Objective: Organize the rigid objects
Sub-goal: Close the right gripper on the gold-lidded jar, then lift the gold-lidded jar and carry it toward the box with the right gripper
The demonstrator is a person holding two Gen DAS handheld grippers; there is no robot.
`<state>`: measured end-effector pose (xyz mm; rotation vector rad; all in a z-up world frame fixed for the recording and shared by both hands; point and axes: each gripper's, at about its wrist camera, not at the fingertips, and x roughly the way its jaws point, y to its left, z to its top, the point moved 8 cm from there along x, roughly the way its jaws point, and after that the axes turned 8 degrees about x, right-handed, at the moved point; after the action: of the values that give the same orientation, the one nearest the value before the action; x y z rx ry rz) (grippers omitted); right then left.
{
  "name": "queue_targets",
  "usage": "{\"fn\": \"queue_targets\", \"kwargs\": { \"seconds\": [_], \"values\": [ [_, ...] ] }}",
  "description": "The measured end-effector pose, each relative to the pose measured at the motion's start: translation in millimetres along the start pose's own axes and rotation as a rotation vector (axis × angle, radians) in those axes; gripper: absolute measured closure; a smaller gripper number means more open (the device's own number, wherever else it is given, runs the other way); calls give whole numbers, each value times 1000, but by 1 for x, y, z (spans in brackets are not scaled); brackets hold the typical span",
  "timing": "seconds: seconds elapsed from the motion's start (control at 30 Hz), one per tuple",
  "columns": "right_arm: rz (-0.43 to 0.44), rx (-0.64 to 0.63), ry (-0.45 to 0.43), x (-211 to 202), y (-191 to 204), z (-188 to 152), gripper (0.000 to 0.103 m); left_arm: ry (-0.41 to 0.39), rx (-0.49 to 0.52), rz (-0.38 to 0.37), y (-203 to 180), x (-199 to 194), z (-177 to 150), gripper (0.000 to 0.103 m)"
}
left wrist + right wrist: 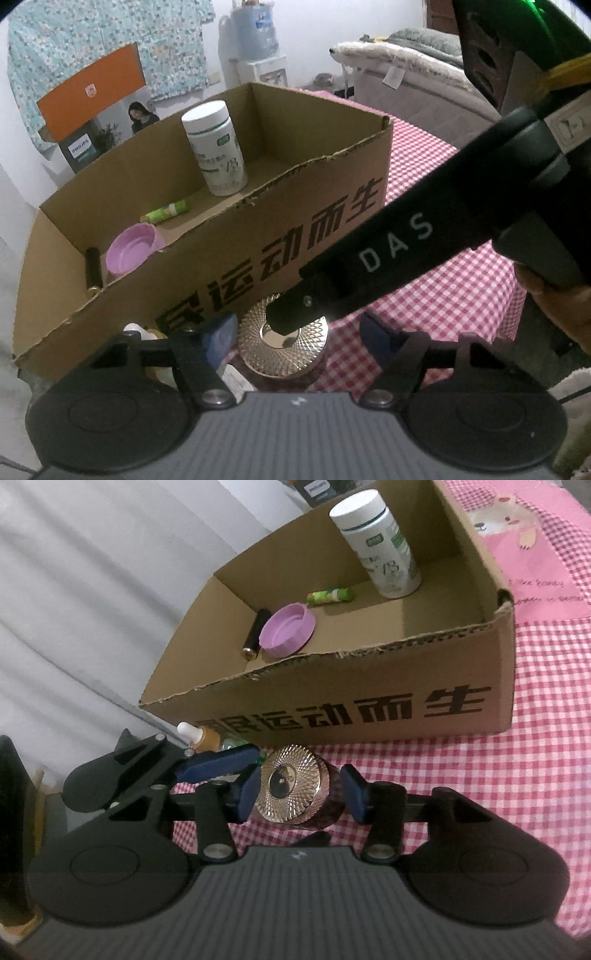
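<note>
- Right wrist view: my right gripper (297, 794) has its blue pads (247, 794) spread on either side of the gold-lidded jar (293, 792). The left pad looks to be at the jar's side, the right pad just apart from it, so I judge the pinch is not yet made.
- That jar stands on the checked tablecloth (480, 794), just in front of the cardboard box (369, 709), near the box's front wall. I take it as the next rigid thing to go in.
- I come at it level and from the side, I think, so the pads can meet its round wall below the patterned lid.
- My left gripper (299, 332) sits close behind the same jar (283, 343) with its fingers spread wide and nothing between them; the right tool's black body crosses over the lid in this view.
- Inside the box: a white bottle (376, 542) upright toward the far right corner, a small green tube (330, 595) lying beside it, a purple lid (288, 629) open side up, and a dark slim tube (255, 633) lying against it near the left wall.
- A dropper bottle (197, 734) waits outside, by the box's front left corner.
</note>
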<state>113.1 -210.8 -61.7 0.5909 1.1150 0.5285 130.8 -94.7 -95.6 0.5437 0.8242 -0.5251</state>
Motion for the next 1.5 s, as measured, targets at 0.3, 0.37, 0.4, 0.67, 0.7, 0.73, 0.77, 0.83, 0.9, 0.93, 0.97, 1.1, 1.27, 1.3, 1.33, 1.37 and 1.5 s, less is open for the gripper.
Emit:
{"fn": "queue_targets", "kwargs": {
  "seconds": [0.3,0.37,0.4,0.67,0.7,0.73,0.77,0.83,0.9,0.93,0.97,1.1,1.27,1.3,1.33,1.37,1.5],
  "values": [
    [-3,-19,46,8,-5,-2,67,16,-9,22,0,3,4,37],
    [-1,-23,52,8,-5,-3,71,15,-14,24,1,2,3,39],
    [5,-20,55,8,-6,-4,71,14,-15,24,1,2,3,39],
    [-3,-24,52,2,-9,-7,72,-23,6,-41,-17,-3,13,40],
    [-5,-22,50,1,-10,-8,72,-28,15,-45,-22,-3,14,40],
    [-9,-21,48,-1,-11,-8,72,-34,29,-48,-26,-3,15,40],
    [-13,-20,47,-3,-12,-9,72,-37,40,-50,-29,-3,16,40],
    [-24,-13,43,-7,-15,-11,72,-42,56,-48,-33,-3,17,40],
    [-34,-6,33,-11,-18,-10,72,-43,58,-33,-32,-5,16,40],
    [-35,-2,28,-12,-20,-10,72,-43,56,-16,-29,-6,16,39],
    [-31,4,24,-14,-21,-9,72,-41,51,4,-25,-7,16,38],
    [-11,13,21,-15,-20,-8,71,-2,21,49,-9,-3,13,33],
    [15,16,36,-5,-12,-10,71,41,16,46,-4,5,10,33],
    [18,16,38,-4,-11,-11,71,46,18,42,-5,7,9,33],
    [19,16,39,-2,-10,-11,71,48,22,42,-6,8,9,33],
    [20,16,39,-1,-9,-10,71,48,28,46,-7,8,9,33],
    [26,18,38,0,-8,-10,71,43,35,38,-10,8,9,33]
  ]
}}
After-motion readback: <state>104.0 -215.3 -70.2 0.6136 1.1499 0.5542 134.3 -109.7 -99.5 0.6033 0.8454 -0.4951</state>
